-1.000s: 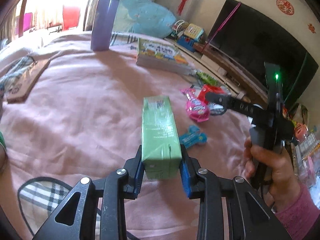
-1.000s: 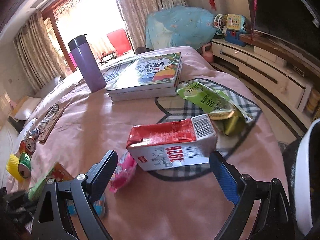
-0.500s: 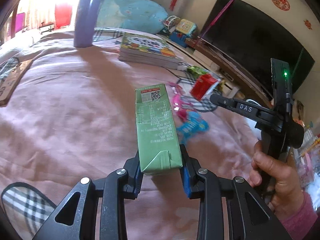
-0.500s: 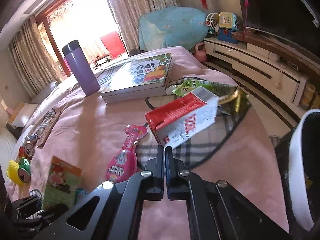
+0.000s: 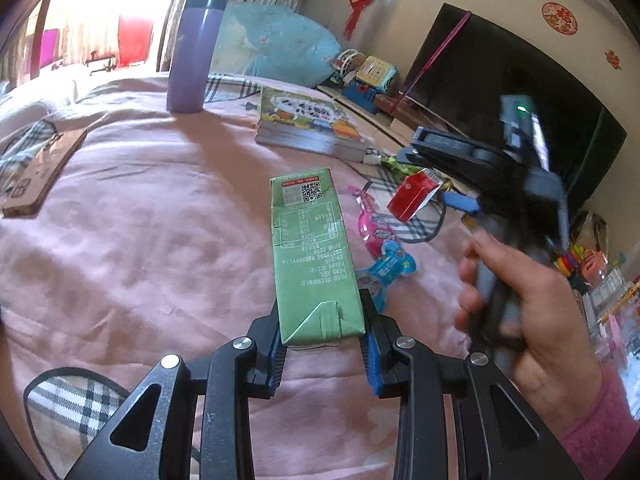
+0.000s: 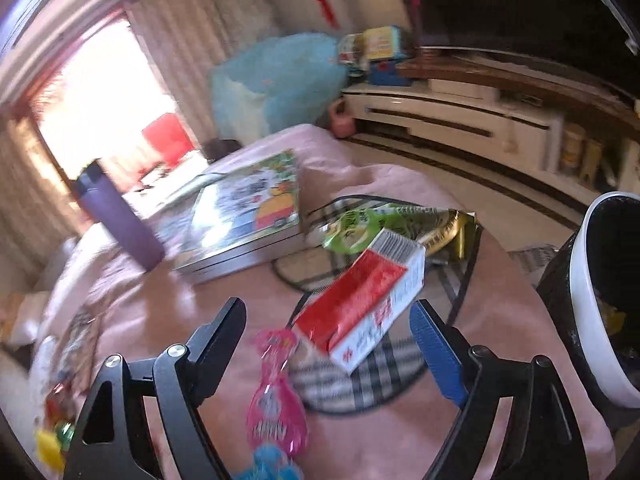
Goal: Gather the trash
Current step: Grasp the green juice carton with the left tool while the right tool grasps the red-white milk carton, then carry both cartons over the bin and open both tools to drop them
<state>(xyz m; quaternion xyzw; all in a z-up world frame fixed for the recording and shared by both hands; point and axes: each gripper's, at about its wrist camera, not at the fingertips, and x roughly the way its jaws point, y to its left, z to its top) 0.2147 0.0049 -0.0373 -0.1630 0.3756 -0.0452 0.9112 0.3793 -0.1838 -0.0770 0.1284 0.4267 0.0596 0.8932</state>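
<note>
In the left wrist view, the left gripper (image 5: 323, 344) is closed on the lower end of a green carton (image 5: 314, 256). Its blue pads (image 5: 371, 360) press against both sides of the carton, which points forward and is held above the pink bedspread (image 5: 140, 240). Just beyond the carton, a blue wrapper (image 5: 390, 268) and a pink wrapper (image 5: 374, 226) lie on the bedspread. To the right, the person's right hand (image 5: 532, 320) grips the handle of the other tool; this part is blurred.

In the right wrist view, the right gripper (image 6: 328, 328) has its jaws spread wide apart. Between them, without clear contact to either finger, is a red and white carton (image 6: 364, 304). It is tilted, and the picture is too blurred to tell if it rests on the checked patch (image 6: 360, 384) of the bedspread or is in the air. The pink wrapper (image 6: 276, 384) lies near the left finger. Behind the carton there is a green snack bag (image 6: 360, 224) with a golden inside. At the right edge stands a bin (image 6: 600, 320) with a white rim and a black liner. Farther away, a stack of picture books (image 6: 248, 216) and a purple flask (image 6: 120, 220) stand on the bed.
</note>
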